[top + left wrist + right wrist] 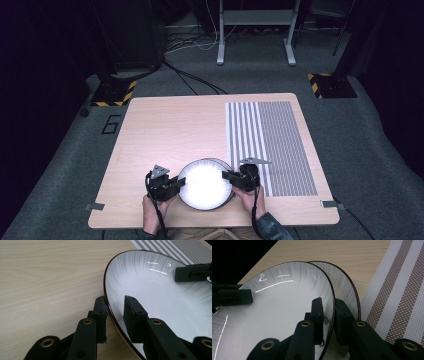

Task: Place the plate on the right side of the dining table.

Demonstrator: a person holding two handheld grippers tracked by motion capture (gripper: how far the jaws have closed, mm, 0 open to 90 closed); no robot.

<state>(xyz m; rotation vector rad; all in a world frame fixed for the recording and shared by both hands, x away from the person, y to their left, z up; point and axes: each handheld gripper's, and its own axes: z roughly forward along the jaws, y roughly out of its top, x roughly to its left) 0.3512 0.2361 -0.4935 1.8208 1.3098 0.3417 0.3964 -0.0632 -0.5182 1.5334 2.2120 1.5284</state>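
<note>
A white plate with a dark rim lies near the table's front edge. In the right gripper view it is the upper plate of two; a second, matching plate lies under it, shifted toward the placemat. My left gripper is at the left rim. Its jaws straddle the plate's rim, one outside and touching it, one over the inside with a gap showing. My right gripper is at the right rim, its jaws shut on the upper plate's edge.
A striped grey-and-white placemat covers the right part of the wooden table, just beside the plates. A person's hands hold both grippers at the front edge. Beyond the table are floor cables and a white stand's legs.
</note>
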